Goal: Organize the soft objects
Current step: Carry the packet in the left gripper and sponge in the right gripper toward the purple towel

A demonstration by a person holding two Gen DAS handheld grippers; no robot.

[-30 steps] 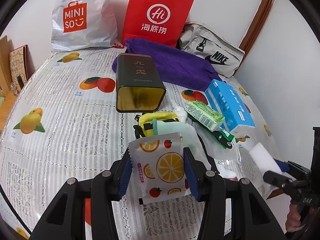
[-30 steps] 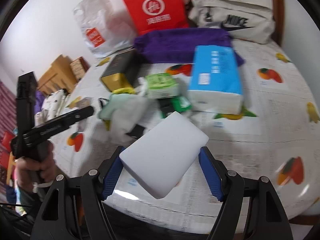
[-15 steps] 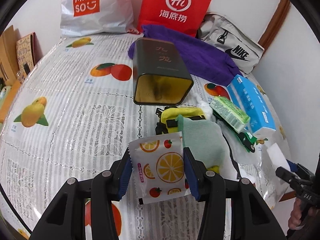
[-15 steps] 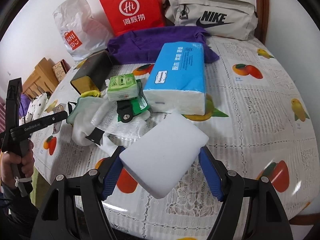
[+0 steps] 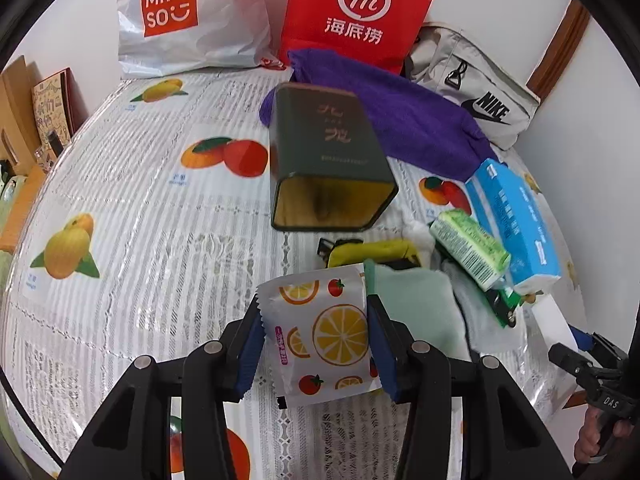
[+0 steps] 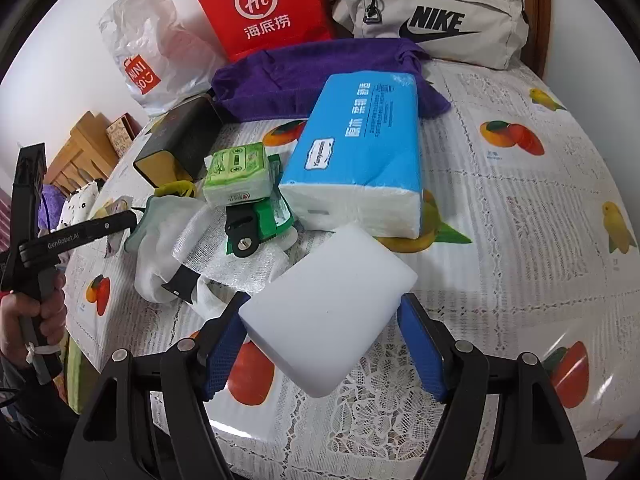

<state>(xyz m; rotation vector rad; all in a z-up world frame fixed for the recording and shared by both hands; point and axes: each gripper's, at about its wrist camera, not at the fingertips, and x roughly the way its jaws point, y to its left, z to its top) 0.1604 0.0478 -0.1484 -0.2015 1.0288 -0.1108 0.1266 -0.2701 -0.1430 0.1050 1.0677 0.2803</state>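
Note:
My left gripper is shut on a fruit-print wet-wipe packet, held above the table in front of a dark green tin that lies on its side with its open mouth toward me. My right gripper is shut on a white sponge block, held above the table's near edge. A blue tissue pack, a green tissue pack, a pale green cloth and a purple towel lie in the pile.
A Miniso bag, a red paper bag and a Nike bag stand along the back wall. A green-and-black tool and a yellow item lie in the pile. The fruit-print tablecloth covers the table.
The left gripper has moved forward toward the tin with the packet. The right gripper has swung right and nearer the blue tissue pack, still holding the sponge.

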